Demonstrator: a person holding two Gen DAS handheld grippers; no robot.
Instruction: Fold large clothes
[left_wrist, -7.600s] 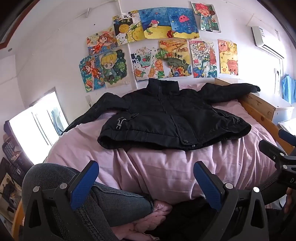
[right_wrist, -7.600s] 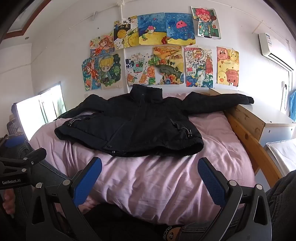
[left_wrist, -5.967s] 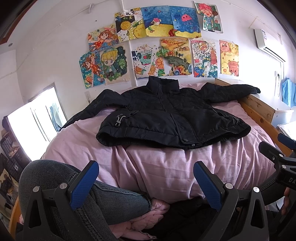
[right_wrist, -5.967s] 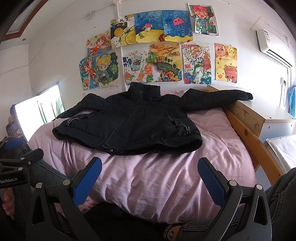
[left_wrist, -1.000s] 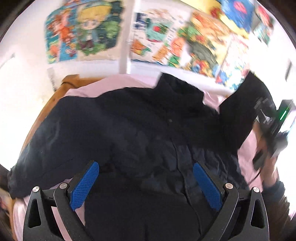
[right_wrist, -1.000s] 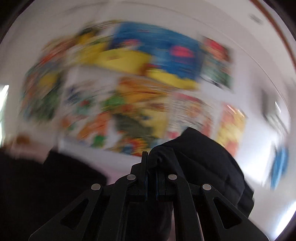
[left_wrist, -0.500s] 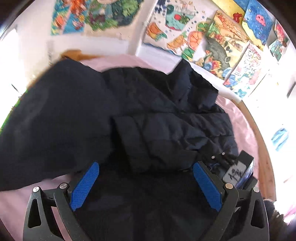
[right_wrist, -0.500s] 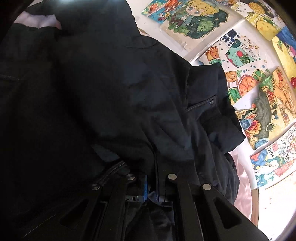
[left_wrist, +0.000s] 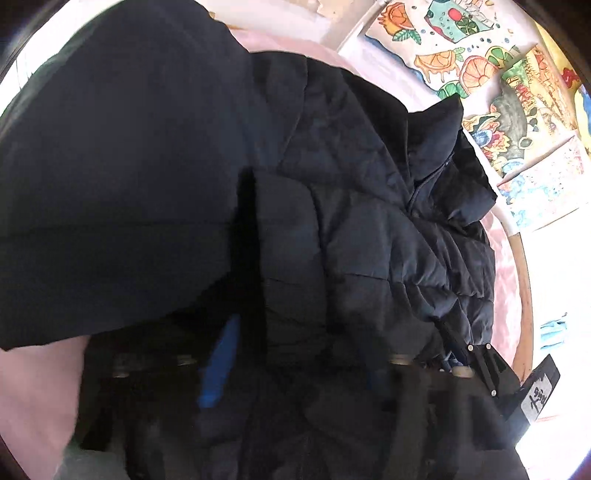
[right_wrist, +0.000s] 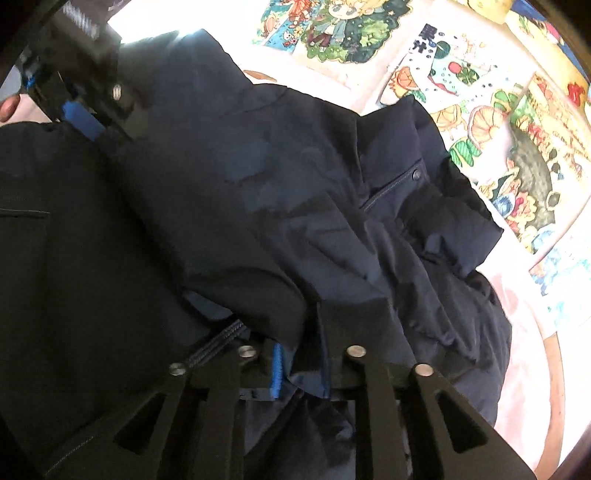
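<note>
Jacket (left_wrist: 369, 229) sleeves now folded inward

both wrists, close above jacket (left_wrist: 369, 240) (shared)

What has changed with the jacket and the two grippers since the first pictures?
The black jacket lay spread flat; now its right sleeve is folded across the chest. The right gripper, which carried that sleeve, is opening, cloth still between its fingers. The left gripper came down onto the jacket and is closing. The pink bedding and wall drawings stayed.
</note>
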